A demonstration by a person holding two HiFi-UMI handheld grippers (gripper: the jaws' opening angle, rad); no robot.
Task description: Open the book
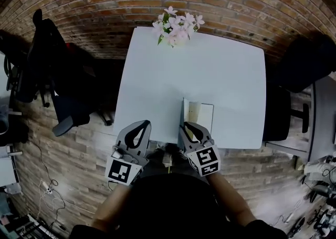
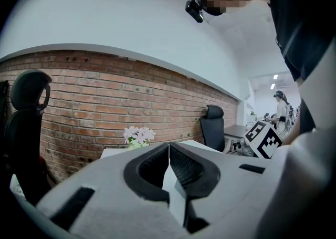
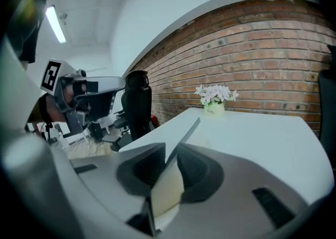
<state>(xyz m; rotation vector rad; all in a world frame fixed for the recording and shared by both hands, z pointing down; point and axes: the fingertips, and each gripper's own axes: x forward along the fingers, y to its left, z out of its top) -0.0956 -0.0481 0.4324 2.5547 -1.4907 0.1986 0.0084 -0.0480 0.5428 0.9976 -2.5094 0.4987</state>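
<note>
A thin book (image 1: 203, 113) lies at the white table's (image 1: 210, 70) near edge, its cover (image 1: 185, 107) raised almost upright along the left side. My right gripper (image 1: 188, 126) reaches in from the near edge at that cover. In the right gripper view the cover (image 3: 186, 133) and a cream page stand between the jaws of the right gripper (image 3: 170, 151), which sit a little apart around them. My left gripper (image 1: 142, 125) hovers at the table's near edge to the book's left. It is shut and empty, the pads of the left gripper (image 2: 169, 146) meeting in a line.
A small pot of pink-white flowers (image 1: 176, 25) stands at the table's far edge by the brick wall. A black office chair (image 1: 47, 59) is left of the table and another (image 1: 310, 64) is at the right. Another person (image 2: 281, 109) is far off.
</note>
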